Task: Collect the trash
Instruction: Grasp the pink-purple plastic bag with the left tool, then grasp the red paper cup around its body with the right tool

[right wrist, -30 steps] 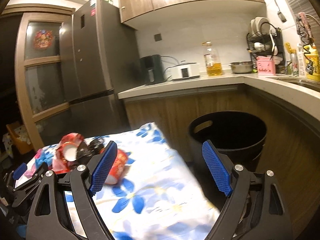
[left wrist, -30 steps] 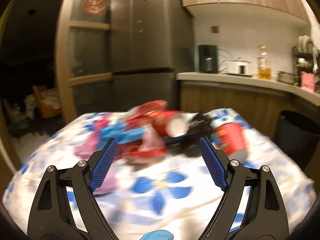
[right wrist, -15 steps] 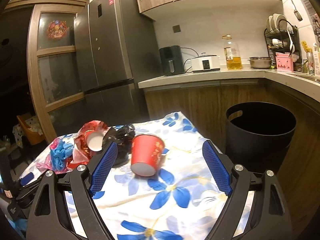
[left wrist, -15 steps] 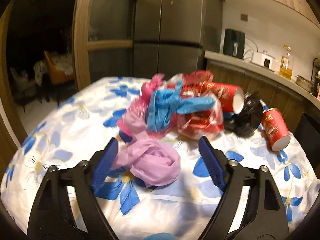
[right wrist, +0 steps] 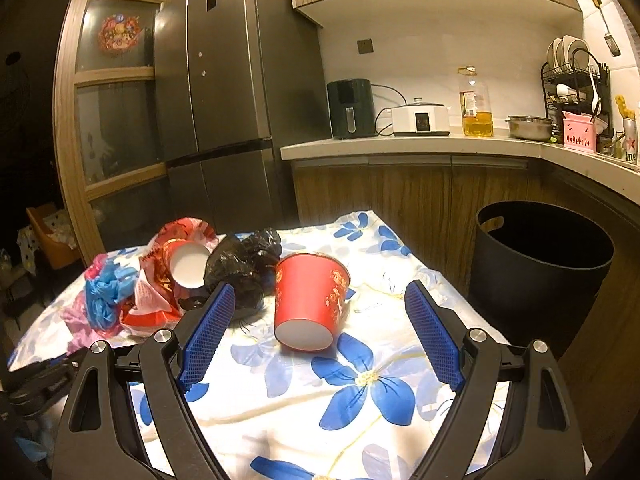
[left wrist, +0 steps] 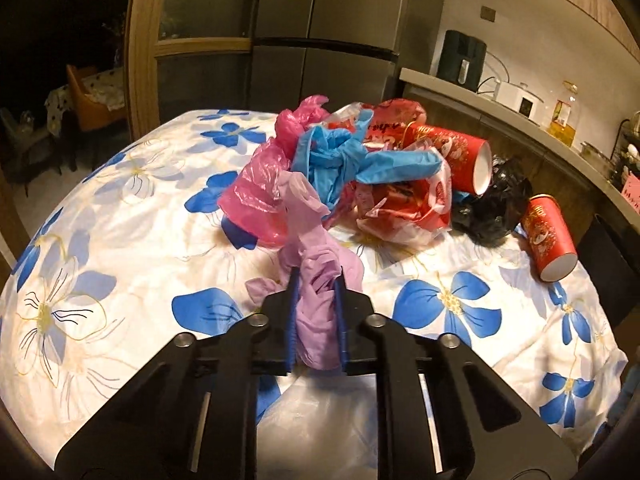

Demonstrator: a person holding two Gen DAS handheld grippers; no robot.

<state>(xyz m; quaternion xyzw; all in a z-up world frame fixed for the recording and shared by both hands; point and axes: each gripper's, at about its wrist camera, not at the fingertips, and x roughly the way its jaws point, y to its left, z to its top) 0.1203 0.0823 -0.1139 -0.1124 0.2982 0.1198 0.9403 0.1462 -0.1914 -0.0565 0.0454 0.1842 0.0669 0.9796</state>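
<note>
My left gripper (left wrist: 316, 280) is closing; its blue pads press on a crumpled lilac glove (left wrist: 316, 252) at the near edge of the trash heap. Behind it lie a pink bag (left wrist: 260, 192), a blue glove (left wrist: 348, 160), a red printed bag (left wrist: 404, 208), a red paper cup (left wrist: 452, 152) on its side and a black bag (left wrist: 496, 208). A second red cup (right wrist: 310, 300) lies tipped on the flowered tablecloth (right wrist: 360, 400). My right gripper (right wrist: 320, 308) stands open just short of that cup, which sits between the lines of its fingers without touching them.
A black bin (right wrist: 536, 268) stands on the floor right of the table, below the kitchen counter (right wrist: 400, 144). A dark fridge (right wrist: 236, 92) and a wooden door frame rise behind the table. The left gripper's body shows at the lower left of the right wrist view.
The left gripper moved in to the heap and closed from wide open onto the lilac glove. The right gripper swung left from the bin toward the tipped red cup, still open.
</note>
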